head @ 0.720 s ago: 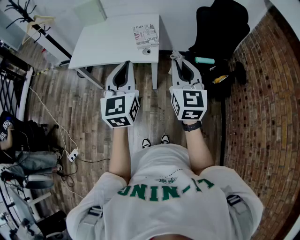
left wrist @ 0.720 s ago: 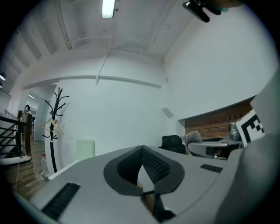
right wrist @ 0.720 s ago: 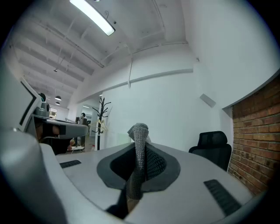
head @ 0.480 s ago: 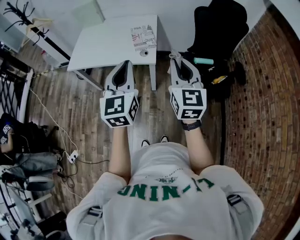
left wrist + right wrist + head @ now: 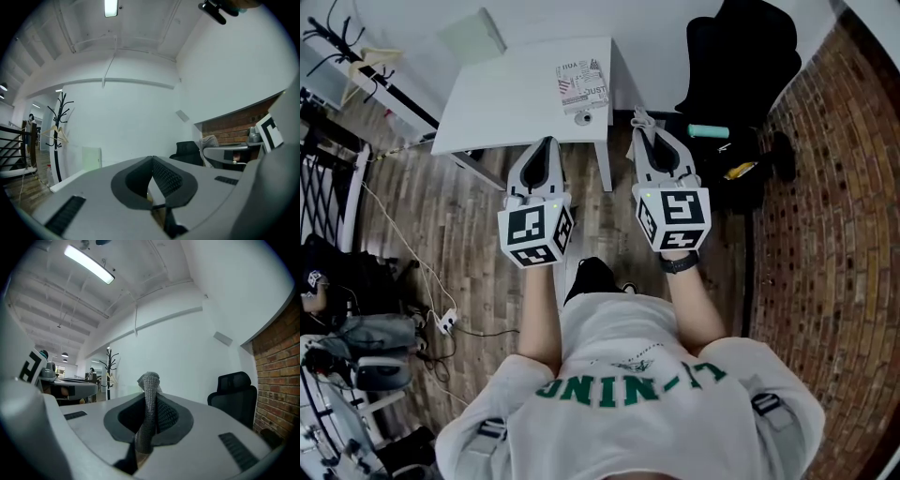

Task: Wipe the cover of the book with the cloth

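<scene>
One book (image 5: 582,82) by table (image 5: 506,94) edge; right gripper (image 5: 645,127) near.

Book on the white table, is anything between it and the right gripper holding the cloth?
Only a small round object lies on the table beside the book, nearer the right gripper and its cloth.

The table (image 5: 506,94) and book (image 5: 583,82) now lie nearer the person, the left gripper (image 5: 547,142) and right gripper (image 5: 643,120) have drawn close to its near edge, and a dark shape (image 5: 592,277), perhaps a raised knee, covers the shoes.
</scene>
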`<state>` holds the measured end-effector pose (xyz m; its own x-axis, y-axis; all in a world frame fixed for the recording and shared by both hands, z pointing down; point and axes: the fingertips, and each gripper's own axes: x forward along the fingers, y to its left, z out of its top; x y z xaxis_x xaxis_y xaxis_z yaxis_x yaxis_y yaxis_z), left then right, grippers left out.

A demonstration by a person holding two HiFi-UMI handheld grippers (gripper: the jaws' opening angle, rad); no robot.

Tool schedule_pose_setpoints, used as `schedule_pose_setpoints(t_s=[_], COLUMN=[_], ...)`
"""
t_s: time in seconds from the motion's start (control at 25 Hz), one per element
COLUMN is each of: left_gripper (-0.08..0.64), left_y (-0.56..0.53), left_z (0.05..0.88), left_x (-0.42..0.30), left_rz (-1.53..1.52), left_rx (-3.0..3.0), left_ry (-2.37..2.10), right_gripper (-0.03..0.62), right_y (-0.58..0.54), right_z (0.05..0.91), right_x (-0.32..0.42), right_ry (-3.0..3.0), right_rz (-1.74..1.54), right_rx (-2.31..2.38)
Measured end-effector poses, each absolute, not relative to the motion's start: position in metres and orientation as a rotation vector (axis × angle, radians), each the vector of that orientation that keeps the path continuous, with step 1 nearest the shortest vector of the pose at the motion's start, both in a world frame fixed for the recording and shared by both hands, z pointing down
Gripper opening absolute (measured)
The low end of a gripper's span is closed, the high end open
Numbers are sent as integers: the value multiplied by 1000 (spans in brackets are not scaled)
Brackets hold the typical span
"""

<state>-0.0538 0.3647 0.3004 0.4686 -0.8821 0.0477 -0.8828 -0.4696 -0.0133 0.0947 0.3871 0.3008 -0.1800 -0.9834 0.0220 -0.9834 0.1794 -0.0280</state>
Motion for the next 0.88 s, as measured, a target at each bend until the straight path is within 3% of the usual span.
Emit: schedule_pose_setpoints(t_s=[0.32, 0.88], left_gripper=[12, 14], left_y=[270, -4], left_z=[322, 284], left_x=[-60, -102], left_rz=[94, -24], left_rx=[2684, 2753], left_ry=[-1640, -1577], right_gripper=[43, 45], right_y=[289, 7], right_z=[334, 310], right_x=[85, 35], right_ry=[2477, 2567], right_rz=[-138, -122], right_rx=[-1952, -1994])
